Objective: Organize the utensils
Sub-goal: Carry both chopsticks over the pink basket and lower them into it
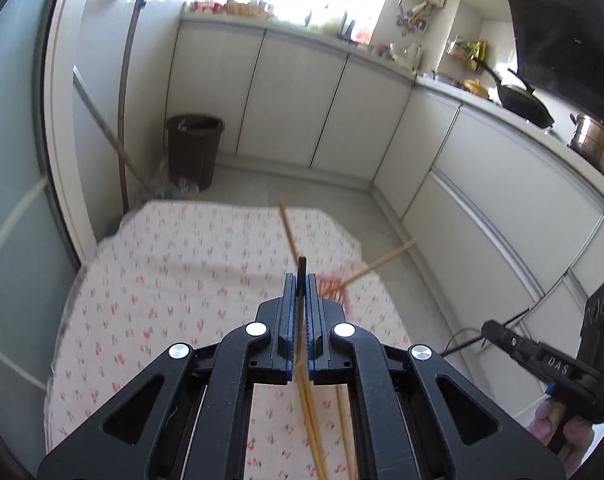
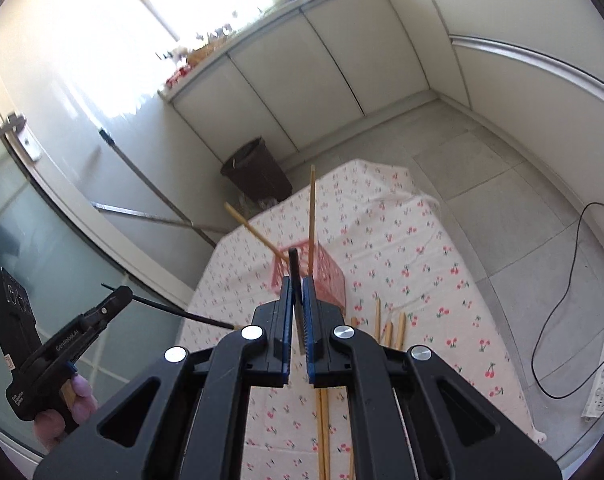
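Holding a black chopstick pinched in my left gripper, I see two wooden chopsticks already upright in the pink lattice basket on the cherry-print cloth. My right gripper clamps another black chopstick; smooth wooden sticks remain loose beside the basket.

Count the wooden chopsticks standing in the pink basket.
2 chopsticks: one stands nearly upright in the basket; the other leans left over its rim. More lie flat on the cloth, some possibly hidden.
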Demonstrator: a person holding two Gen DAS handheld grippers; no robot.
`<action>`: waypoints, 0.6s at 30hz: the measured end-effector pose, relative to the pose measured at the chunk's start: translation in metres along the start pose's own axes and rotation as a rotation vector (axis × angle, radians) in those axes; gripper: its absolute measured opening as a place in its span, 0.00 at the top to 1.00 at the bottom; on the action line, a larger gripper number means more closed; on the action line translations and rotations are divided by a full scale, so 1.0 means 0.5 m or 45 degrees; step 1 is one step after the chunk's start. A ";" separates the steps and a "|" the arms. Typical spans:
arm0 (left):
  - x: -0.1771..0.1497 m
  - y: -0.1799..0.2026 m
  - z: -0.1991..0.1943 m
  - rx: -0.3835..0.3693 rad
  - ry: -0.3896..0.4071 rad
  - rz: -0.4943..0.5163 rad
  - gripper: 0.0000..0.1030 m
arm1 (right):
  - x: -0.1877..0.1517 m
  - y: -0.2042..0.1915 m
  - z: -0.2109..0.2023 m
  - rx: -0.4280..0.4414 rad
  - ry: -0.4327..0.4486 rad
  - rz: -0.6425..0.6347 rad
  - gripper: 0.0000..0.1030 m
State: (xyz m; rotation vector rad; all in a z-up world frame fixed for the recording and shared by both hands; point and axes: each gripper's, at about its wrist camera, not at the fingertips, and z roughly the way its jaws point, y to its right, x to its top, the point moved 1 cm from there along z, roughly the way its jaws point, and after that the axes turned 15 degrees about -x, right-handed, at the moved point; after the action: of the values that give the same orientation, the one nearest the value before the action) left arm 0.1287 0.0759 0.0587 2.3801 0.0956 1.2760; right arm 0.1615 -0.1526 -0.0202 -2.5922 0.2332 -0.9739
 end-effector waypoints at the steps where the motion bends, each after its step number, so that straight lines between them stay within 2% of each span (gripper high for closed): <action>1: 0.025 0.009 0.003 -0.009 0.019 0.009 0.97 | 0.010 0.002 -0.004 0.006 0.011 0.010 0.95; 6: 0.095 0.037 0.038 -0.023 0.069 0.029 0.97 | 0.067 0.000 -0.026 0.033 0.063 0.043 0.95; 12: 0.120 0.040 0.099 -0.028 0.071 0.003 0.97 | 0.130 -0.027 -0.021 0.030 0.116 0.032 0.95; 14: 0.123 0.036 0.132 -0.027 0.036 0.006 0.95 | 0.146 -0.038 -0.015 0.036 0.123 0.028 0.95; 15: 0.122 0.033 0.152 -0.026 -0.013 0.002 0.94 | 0.153 -0.044 -0.009 0.032 0.123 0.023 0.95; 16: 0.120 0.020 0.173 -0.012 -0.060 -0.043 0.93 | 0.159 -0.049 -0.002 0.023 0.124 0.019 0.95; 18: 0.116 0.000 0.181 -0.011 -0.069 -0.106 0.87 | 0.170 -0.059 0.015 0.007 0.116 0.007 0.95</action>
State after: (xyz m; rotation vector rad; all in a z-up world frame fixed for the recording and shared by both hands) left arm 0.2351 0.0599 0.0604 2.3758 0.1706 1.1710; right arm 0.2309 -0.1469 0.0371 -2.5435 0.2606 -1.0906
